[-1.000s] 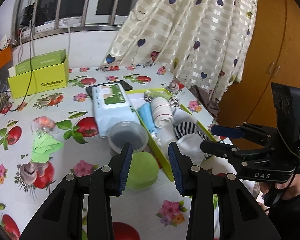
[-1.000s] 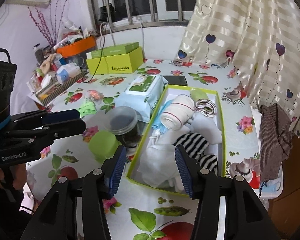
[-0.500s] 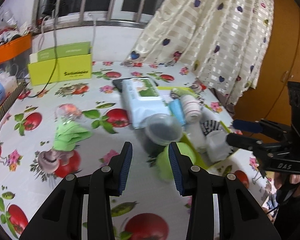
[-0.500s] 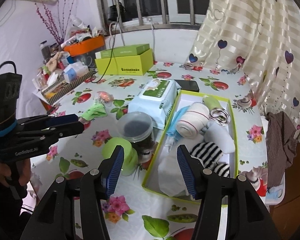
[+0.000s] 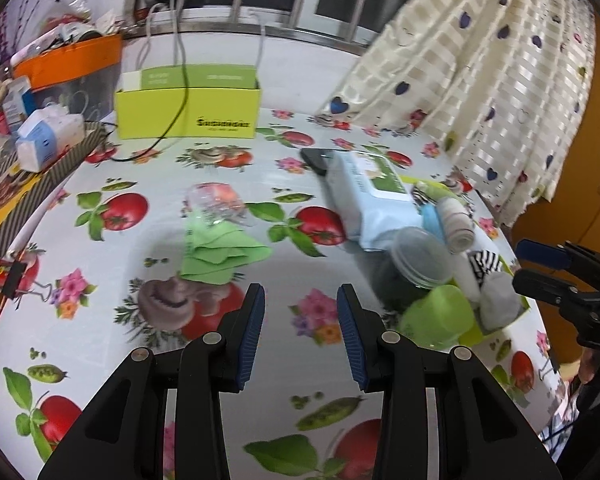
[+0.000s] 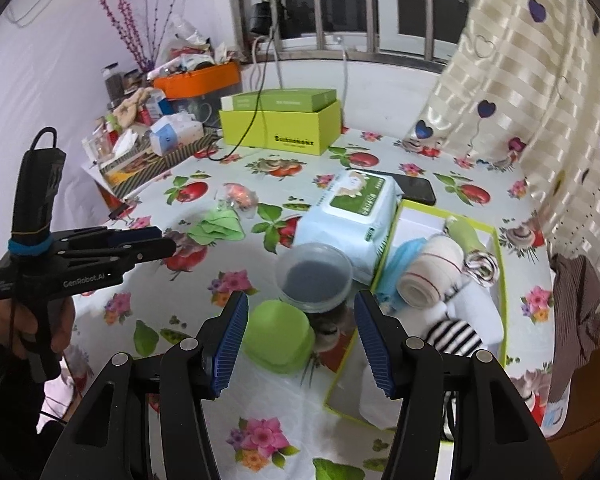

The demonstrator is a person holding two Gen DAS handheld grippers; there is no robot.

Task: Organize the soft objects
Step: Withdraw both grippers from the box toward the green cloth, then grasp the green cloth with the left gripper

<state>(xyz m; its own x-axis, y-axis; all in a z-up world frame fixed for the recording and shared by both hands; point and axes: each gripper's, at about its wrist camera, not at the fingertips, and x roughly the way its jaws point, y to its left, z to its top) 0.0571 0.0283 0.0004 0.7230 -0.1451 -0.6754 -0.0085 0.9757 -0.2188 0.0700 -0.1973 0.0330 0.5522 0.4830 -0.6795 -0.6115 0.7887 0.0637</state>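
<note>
Two empty grippers, jaws apart, over my cluttered table.
Left gripper (image 5: 301, 330) faces the green cloth (image 5: 220, 254); right gripper (image 6: 298, 342) faces a green lid (image 6: 278, 336), jar (image 6: 314, 278) behind.

Each black hand-held gripper (image 5: 300, 332) has blue ribbed pads (image 6: 230, 338) and silver screws.

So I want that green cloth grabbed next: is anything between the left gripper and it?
Nothing visible. The left gripper is open, with only bare tablecloth up to the green cloth.
</note>
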